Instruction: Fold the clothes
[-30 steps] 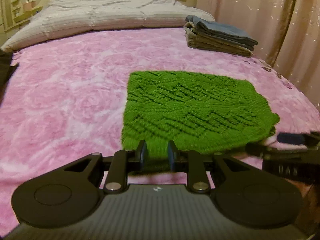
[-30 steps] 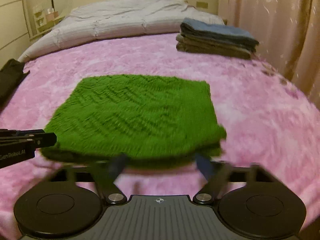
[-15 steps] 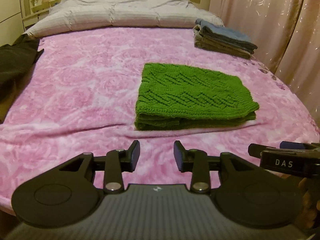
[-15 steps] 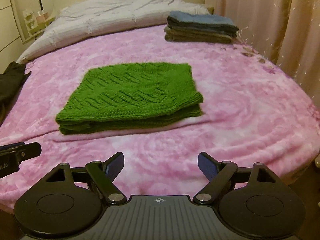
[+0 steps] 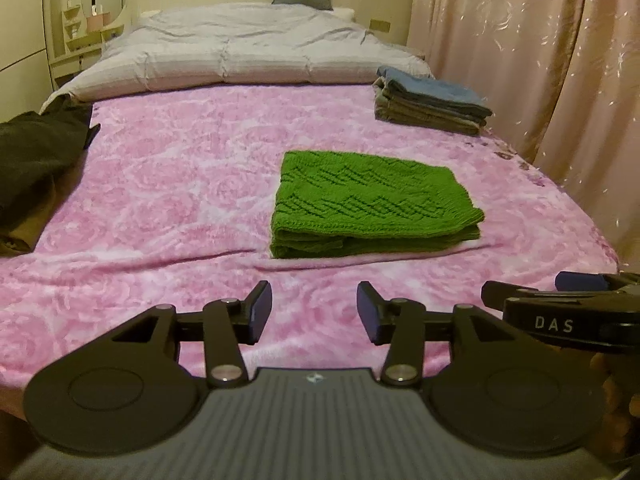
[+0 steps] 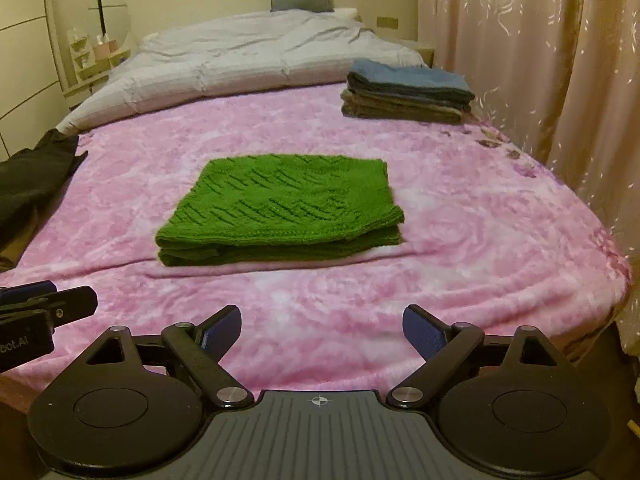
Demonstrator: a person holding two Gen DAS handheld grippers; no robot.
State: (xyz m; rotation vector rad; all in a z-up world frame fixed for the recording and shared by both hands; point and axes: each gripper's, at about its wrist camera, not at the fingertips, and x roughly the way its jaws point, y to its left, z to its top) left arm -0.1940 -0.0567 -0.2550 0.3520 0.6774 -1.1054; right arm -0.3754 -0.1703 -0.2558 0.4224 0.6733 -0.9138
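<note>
Two grippers hang over the near edge of the pink blanket (image 5: 168, 184). The left gripper (image 5: 314, 312) has its jaws partly apart and opening, with nothing between them. The right gripper (image 6: 320, 330) has its jaws wide and opening more, empty too. Past them, in the middle of the blanket, lies the green knit (image 5: 368, 200), folded flat in a neat square, so it looks done. A pile (image 5: 430, 100) of folded clothes sits behind the knit, likely its next home. A dark cloth (image 5: 32, 156) waits left of the knit.

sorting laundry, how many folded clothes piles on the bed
2: the green knit folded alone mid-blanket, and a blue-topped stack at the far right edge. The dark garment at left looks unfolded.
</note>
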